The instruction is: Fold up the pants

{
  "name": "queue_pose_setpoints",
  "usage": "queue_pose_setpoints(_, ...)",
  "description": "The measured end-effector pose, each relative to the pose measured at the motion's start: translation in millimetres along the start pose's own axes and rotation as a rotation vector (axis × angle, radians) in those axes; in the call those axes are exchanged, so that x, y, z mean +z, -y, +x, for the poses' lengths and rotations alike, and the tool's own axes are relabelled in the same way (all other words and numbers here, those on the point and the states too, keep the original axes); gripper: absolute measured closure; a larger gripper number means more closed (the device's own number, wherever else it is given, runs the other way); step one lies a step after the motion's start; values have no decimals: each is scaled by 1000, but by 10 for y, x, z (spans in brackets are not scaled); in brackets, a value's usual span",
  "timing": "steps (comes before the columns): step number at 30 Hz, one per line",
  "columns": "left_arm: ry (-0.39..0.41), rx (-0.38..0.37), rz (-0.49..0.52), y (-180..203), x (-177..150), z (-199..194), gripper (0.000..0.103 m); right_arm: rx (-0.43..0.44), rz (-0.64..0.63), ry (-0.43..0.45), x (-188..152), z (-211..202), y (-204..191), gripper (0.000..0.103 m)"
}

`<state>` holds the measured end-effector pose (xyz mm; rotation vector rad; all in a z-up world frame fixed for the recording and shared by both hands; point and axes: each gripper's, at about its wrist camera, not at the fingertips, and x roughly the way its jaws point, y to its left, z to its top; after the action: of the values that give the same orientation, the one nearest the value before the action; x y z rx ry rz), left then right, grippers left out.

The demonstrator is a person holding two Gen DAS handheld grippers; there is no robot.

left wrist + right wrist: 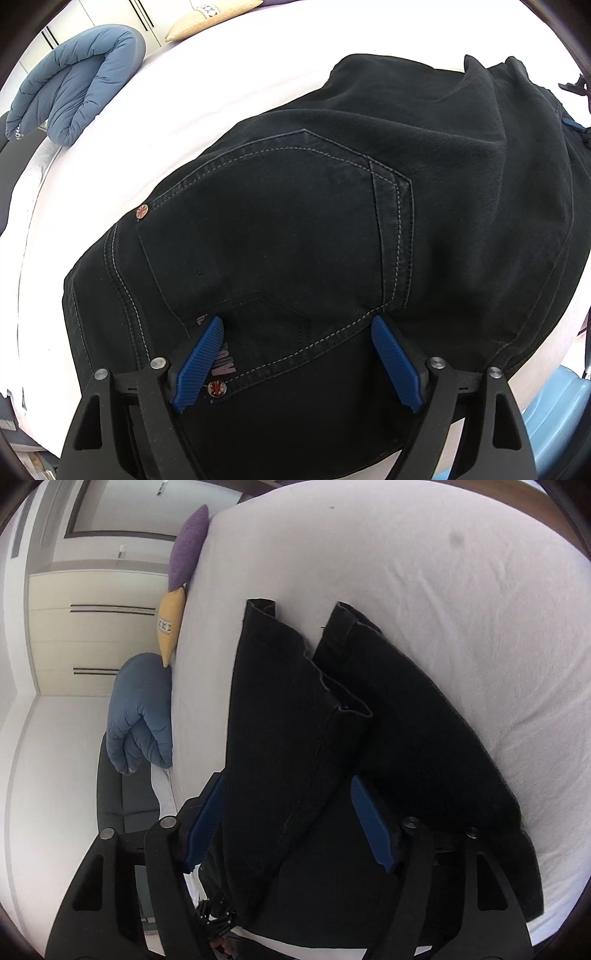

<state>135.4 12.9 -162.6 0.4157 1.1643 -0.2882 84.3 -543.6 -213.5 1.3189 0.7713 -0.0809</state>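
We have the black pants (332,221) lying on the white bed (129,140), seat end toward the near edge and the legs running away across the sheet. In the left wrist view the back pocket (266,221) faces up, with a rivet (142,212) at its corner, and the left gripper (297,354) hangs just above the waistband area with its blue pads (201,363) well apart, clamped on nothing. In the right wrist view the two leg ends (295,686) lie side by side but not flush, their hems stepped and slightly splayed, and the right gripper (288,819) has its jaws apart with one leg's cloth lying between them; the pads do not appear to press on it, so we read that as a release, not a hold. The step in hand, as we judge it, is settling the leg fold, and doing it well means lining up the hems first: we should square the two leg ends so that their edges meet, then smooth the ridge of loose cloth near the right side of the seat before any further fold. We should grip through all layers near an edge, lift low, and lay the cloth down flat. The blue duvet (74,85) and the cushions (171,624) sit at the far edge, well apart.
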Motion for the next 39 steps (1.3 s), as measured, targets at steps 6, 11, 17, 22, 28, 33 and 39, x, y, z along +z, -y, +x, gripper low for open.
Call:
queue_pose_setpoints(6,18,-6,-7,-22,-41,-10,17,52,100,85,-77,171,117,50)
queue_pose_setpoints(11,26,-10,-8,-46,-65,-29,17,88,169,117,-108,345,266,85)
queue_pose_setpoints(17,28,-13,-6,-66,-83,-3,17,68,228,293,-324,102,400,101)
queue_pose_setpoints(22,28,-19,3,-73,-81,8,16,12,223,381,-627,-370,414,102)
queue_pose_setpoints(28,16,-23,15,-67,-59,17,15,-38,284,407,-838,-627,670,102)
queue_pose_setpoints(33,7,-24,21,-66,-24,4,14,-49,290,443,-1000,-716,705,102)
queue_pose_setpoints(39,-6,-18,16,-107,61,30,2,-49,338,442,-1123,-886,825,102)
